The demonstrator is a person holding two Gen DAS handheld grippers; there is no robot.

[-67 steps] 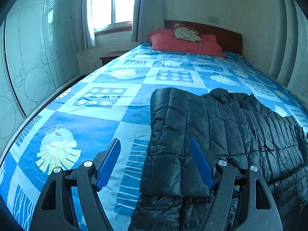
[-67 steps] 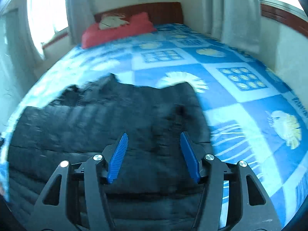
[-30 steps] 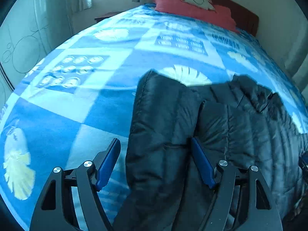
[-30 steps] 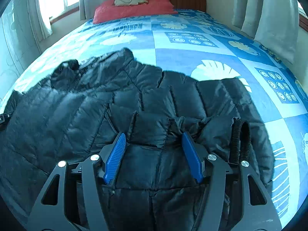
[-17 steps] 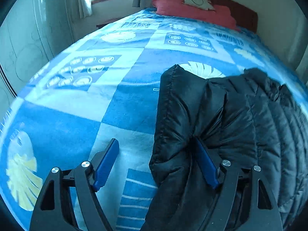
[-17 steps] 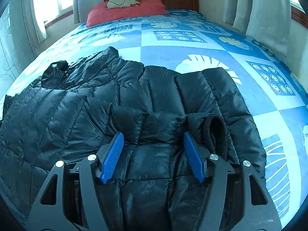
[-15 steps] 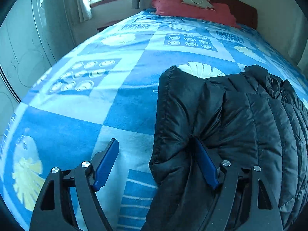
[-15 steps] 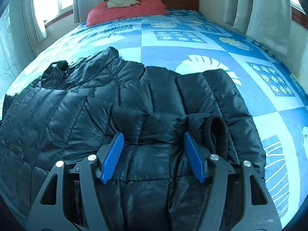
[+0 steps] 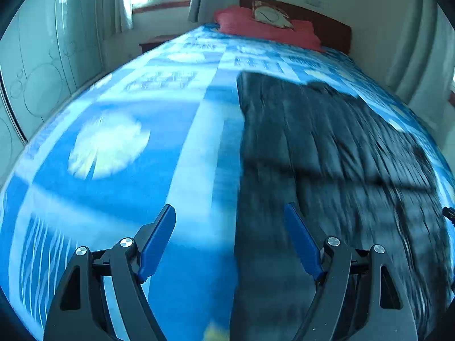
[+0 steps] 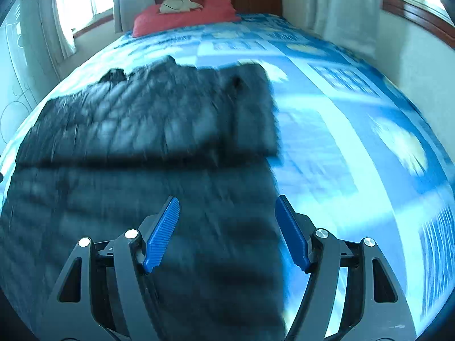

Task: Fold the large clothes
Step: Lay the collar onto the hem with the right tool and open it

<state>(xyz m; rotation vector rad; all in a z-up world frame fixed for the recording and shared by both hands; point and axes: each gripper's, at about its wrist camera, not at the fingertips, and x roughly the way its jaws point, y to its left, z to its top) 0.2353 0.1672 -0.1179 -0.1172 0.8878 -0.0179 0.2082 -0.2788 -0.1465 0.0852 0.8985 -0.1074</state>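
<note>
In the left wrist view we see our left gripper (image 9: 229, 236) with its blue fingers (image 9: 157, 238) spread wide apart and nothing pinched between them. The black puffer jacket (image 9: 327, 153) lies flat on the blue patterned bedspread (image 9: 119, 187); its left edge runs up through the gap between the fingers, nearer the right finger, and the bulk of it spreads out beyond and to the right of that finger. A fold line crosses the jacket ahead of the fingertips. Far ahead sit a red pillow (image 9: 256, 27) and a wooden headboard (image 9: 327, 25). The picture is blurred, and we can read no label or writing on the jacket.

In the right wrist view our right gripper (image 10: 227, 227) has its jaws opening, the ribbed blue fingers (image 10: 162, 234) apart and clear of the fabric, which lies under them unpinched. Here the jacket (image 10: 136, 130) fills the space below and left of the fingers, its right edge passing just inside the right finger, with the folded upper layer lying ahead of the tips. Bedspread (image 10: 355, 156) shows to the right. The red pillow (image 10: 187, 17) carries a pale cushion (image 10: 179, 5) whose print is too blurred for us to read.
</note>
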